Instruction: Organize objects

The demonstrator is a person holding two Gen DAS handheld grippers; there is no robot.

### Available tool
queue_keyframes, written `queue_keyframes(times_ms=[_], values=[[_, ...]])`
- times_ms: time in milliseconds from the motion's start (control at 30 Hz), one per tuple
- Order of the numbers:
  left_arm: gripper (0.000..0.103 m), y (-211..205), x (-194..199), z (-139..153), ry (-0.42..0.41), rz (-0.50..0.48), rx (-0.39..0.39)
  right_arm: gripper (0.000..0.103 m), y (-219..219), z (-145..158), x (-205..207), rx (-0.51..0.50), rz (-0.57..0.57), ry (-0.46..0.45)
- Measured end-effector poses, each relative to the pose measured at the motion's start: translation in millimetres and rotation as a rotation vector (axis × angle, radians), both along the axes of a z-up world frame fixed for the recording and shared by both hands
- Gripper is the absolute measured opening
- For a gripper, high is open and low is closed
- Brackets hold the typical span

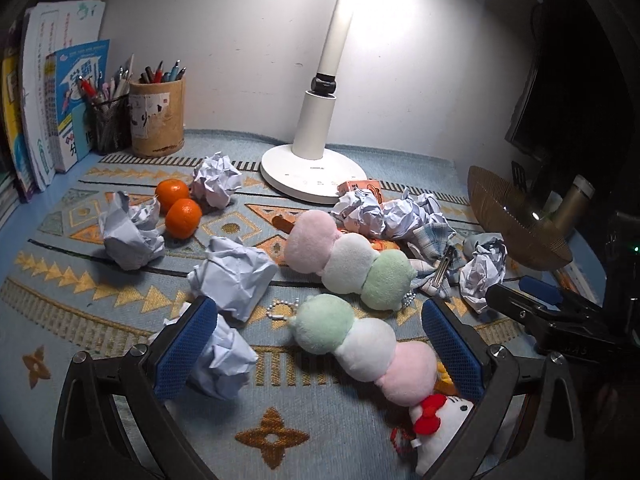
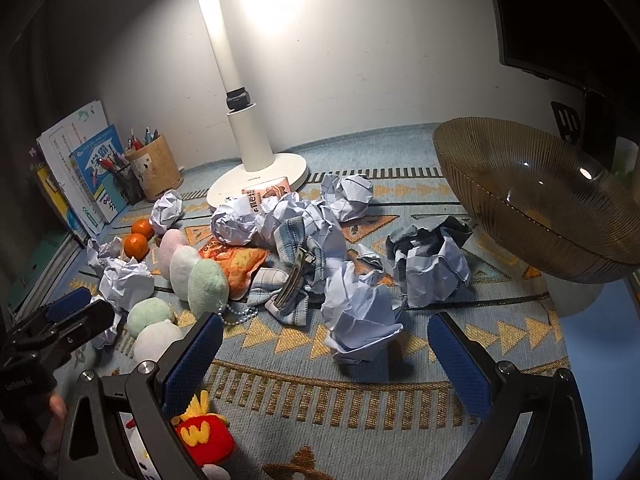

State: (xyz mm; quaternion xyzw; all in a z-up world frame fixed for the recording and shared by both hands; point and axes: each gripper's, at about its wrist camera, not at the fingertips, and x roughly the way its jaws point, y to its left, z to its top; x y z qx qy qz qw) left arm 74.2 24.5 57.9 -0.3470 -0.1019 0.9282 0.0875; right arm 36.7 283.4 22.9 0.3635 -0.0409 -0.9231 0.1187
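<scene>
My left gripper (image 1: 320,344) is open low over the patterned mat, with a three-ball dango plush (image 1: 362,346) lying between its blue pads. A crumpled paper ball (image 1: 224,360) rests against the left pad's inner side. A second dango plush (image 1: 348,262) lies just beyond. Two oranges (image 1: 178,206) sit at the left among several paper balls. My right gripper (image 2: 324,356) is open too, and a crumpled paper ball (image 2: 360,320) sits just ahead of its fingers. The brown ribbed bowl (image 2: 532,196) stands at the right, with nothing visible inside it.
A white desk lamp (image 1: 314,168) stands at the back centre. Pen holders (image 1: 156,116) and books (image 1: 52,92) line the back left. A checked cloth with a metal clip (image 2: 296,272), a snack packet (image 2: 236,258), a white cat plush (image 1: 440,428) and a red fries plush (image 2: 202,436) also lie about.
</scene>
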Motion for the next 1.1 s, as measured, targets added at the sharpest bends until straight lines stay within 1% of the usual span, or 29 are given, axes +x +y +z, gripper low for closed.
queue_keyframes(times_ms=[67,133,233,267,300,333,400,433,467,533,600,667,700,733,767,833,867,900,933,1000,1100], values=[[0.102,-28,5,-1,-0.029,0.014,0.03,0.103,-16,7,4,0.05,0.054,0.016],[0.102,-51,6,-7,-0.066,0.034,0.03,0.103,-36,16,6,0.094,0.115,0.035],[0.102,-73,2,-16,-0.124,0.059,0.044,0.102,-66,25,1,0.119,0.23,0.032],[0.102,-78,0,-19,-0.138,0.054,0.059,0.1,-76,27,-3,0.134,0.264,0.027],[0.102,-80,-2,-21,-0.158,0.038,0.073,0.098,-84,28,-8,0.152,0.296,0.027],[0.102,-80,-3,-25,-0.182,0.023,0.08,0.094,-92,28,-13,0.173,0.323,0.03],[0.102,-75,0,-26,-0.191,-0.007,0.075,0.091,-105,24,-26,0.228,0.357,0.028],[0.102,-71,4,-27,-0.19,-0.028,0.065,0.089,-109,20,-33,0.243,0.374,0.011],[0.102,-67,8,-28,-0.193,-0.05,0.055,0.083,-112,15,-40,0.243,0.4,-0.019],[0.102,-57,15,-30,-0.199,-0.082,0.031,0.08,-115,6,-52,0.235,0.439,-0.066],[0.102,-51,16,-34,-0.205,-0.081,0.001,0.078,-120,-3,-58,0.257,0.461,-0.077],[0.1,-47,14,-39,-0.222,-0.07,-0.031,0.071,-125,-9,-60,0.279,0.481,-0.081],[0.097,-46,12,-42,-0.234,-0.067,-0.039,0.069,-127,-11,-61,0.28,0.493,-0.087],[0.088,-45,11,-43,-0.239,-0.062,-0.046,0.065,-130,-14,-61,0.282,0.502,-0.093],[0.084,-44,12,-42,-0.228,-0.055,-0.056,0.057,-133,-16,-61,0.288,0.51,-0.099],[0.053,-44,12,-42,-0.228,-0.066,-0.049,0.052,-137,-19,-57,0.333,0.507,-0.08],[0.049,-42,13,-42,-0.224,-0.062,-0.056,0.045,-138,-18,-54,0.35,0.507,-0.068],[0.047,-41,13,-42,-0.219,-0.062,-0.064,0.043,-137,-17,-53,0.348,0.512,-0.064],[0.045,-40,14,-41,-0.213,-0.06,-0.072,0.035,-136,-14,-51,0.339,0.516,-0.062],[0.045,-35,15,-38,-0.201,-0.061,-0.073,0.034,-131,-7,-47,0.322,0.512,-0.054],[0.045,-28,18,-25,-0.165,-0.067,-0.082,0.033,-121,6,-41,0.291,0.487,-0.025]])
